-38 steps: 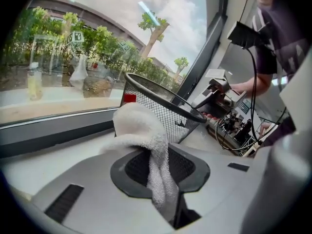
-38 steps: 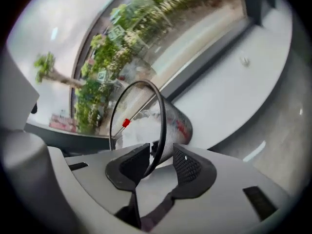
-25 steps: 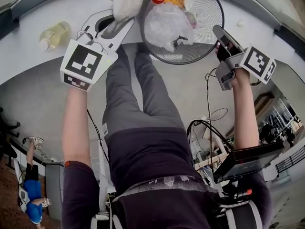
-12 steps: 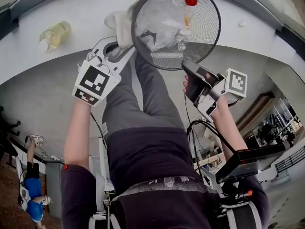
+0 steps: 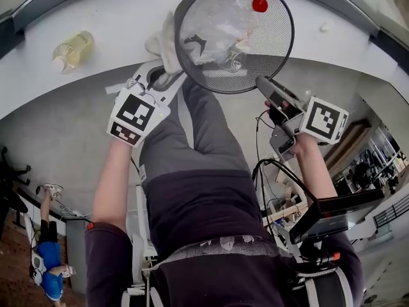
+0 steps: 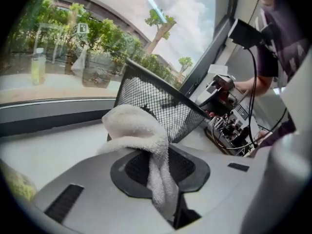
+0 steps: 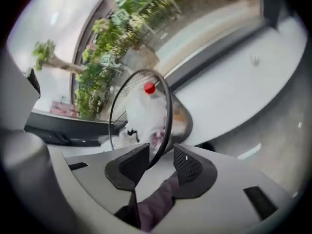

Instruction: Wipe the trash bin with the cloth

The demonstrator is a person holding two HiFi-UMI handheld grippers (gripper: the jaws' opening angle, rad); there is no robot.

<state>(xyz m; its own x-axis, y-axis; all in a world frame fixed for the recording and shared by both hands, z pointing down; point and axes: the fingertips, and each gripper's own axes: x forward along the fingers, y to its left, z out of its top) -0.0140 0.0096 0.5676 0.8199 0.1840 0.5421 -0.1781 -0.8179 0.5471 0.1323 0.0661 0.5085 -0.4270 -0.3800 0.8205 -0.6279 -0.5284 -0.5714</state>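
Note:
The black mesh trash bin [image 5: 255, 75] lies tilted on the white ledge, with clear plastic and a red-capped bottle [image 5: 259, 5] inside. My left gripper [image 5: 167, 75] is shut on a white cloth [image 5: 165, 40], whose bunched end touches the bin's outer wall [image 6: 146, 96]. In the left gripper view the cloth [image 6: 136, 130] hangs down between the pads. My right gripper [image 5: 268, 88] is at the bin's near rim. Its jaws are opening, and the thin rim [image 7: 168, 111] runs through the gap of the right gripper [image 7: 161, 162] without being pressed.
A small bottle of yellow liquid [image 5: 72, 48] stands on the ledge to the left, by the window [image 6: 38, 65]. The person's legs [image 5: 192, 139] are under the bin. Cables and equipment [image 5: 281, 171] sit at the right.
The bin has shifted left and turned, with the red cap now at its upper right. My right gripper dropped to the bin's near rim and its jaws spread. The left gripper slid down-right with the cloth.

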